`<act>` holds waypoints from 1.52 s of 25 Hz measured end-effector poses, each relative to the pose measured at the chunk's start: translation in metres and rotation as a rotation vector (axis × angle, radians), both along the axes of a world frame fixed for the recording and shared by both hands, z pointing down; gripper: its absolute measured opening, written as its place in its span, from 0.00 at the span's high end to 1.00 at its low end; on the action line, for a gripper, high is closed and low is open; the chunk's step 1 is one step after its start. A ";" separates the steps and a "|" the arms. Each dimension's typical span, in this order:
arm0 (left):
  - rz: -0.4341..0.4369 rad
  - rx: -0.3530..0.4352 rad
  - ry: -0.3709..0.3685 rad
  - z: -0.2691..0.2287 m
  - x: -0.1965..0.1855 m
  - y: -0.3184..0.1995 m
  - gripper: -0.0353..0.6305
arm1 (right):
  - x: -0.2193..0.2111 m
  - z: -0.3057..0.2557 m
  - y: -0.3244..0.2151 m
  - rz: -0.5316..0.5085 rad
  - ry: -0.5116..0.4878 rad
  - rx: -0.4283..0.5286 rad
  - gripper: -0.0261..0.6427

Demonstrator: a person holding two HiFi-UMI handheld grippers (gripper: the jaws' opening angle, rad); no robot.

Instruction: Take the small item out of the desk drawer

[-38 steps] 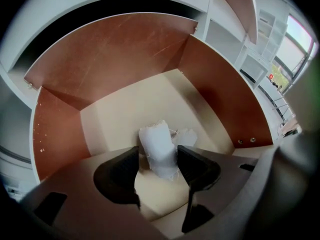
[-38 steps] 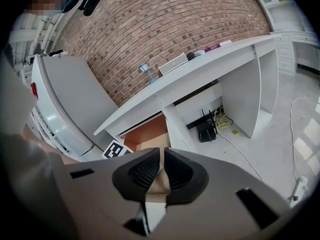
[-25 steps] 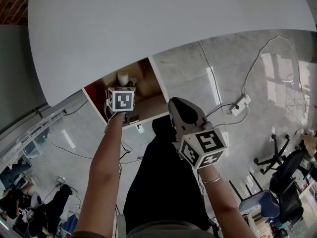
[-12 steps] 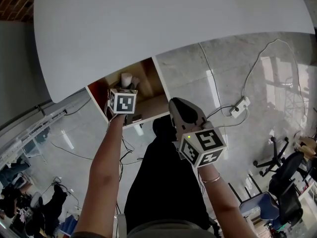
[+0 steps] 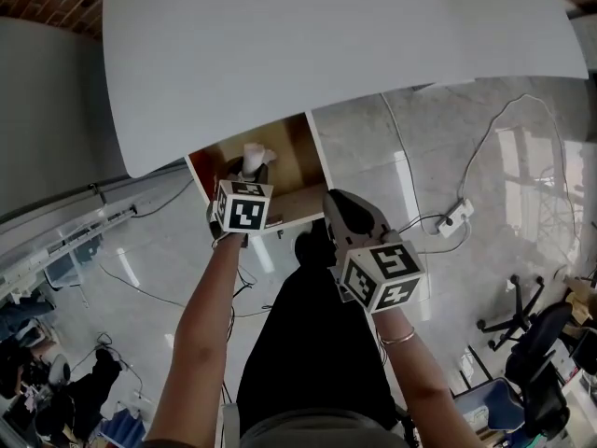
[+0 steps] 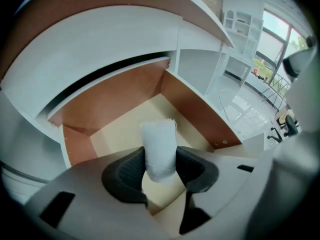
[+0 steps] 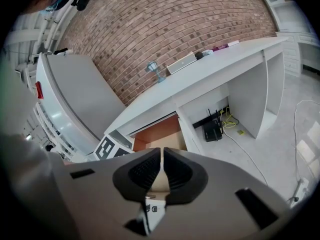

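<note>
Extraction was the step in hand, judging by how things lay. In the head view the left gripper reached down into the open drawer under the edge of the white desk top, with the small white item standing up at its tip, inside the drawer's outline. The right gripper hung just beside the drawer's front corner, over the pale floor, touching nothing.

In the left gripper view the jaws had just been closing, and they clamped the item upright between them. Both dark pads pressed its lower half, and its frayed top stood above them. Its lower end showed against the drawer's cream bottom and seemed to be off it, though contact there could not be ruled out. The reddish-brown walls surrounded it on three sides.

In the right gripper view that gripper's jaws were pressed together with nothing between them. Beyond them lay the open drawer and the left gripper's marker cube.

The grasp looked done, but the item was not yet out. The next move probably called for raising it straight up until it cleared the front wall and the desk's overhanging edge, holding the clamp steady so the soft-looking piece would not slip or bend.
</note>
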State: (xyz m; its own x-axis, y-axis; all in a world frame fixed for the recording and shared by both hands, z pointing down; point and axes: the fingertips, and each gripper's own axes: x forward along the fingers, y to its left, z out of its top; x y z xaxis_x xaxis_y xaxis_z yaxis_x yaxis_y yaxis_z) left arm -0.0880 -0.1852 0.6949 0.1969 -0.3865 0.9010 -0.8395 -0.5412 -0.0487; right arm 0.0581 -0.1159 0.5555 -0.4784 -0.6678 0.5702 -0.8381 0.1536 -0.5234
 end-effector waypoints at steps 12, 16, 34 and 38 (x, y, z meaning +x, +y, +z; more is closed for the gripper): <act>0.010 0.059 0.031 -0.064 -0.001 0.019 0.67 | -0.019 -0.033 0.003 -0.057 0.027 0.047 0.94; -0.002 0.092 0.057 -0.091 -0.001 0.022 0.67 | -0.024 -0.047 0.003 -0.078 0.035 0.064 0.95; -0.071 0.276 0.172 -0.204 -0.009 0.021 0.67 | -0.029 -0.103 -0.007 -0.113 0.070 0.165 0.95; -0.089 0.310 0.194 -0.223 -0.013 0.025 0.67 | -0.032 -0.113 -0.006 -0.118 0.075 0.183 0.95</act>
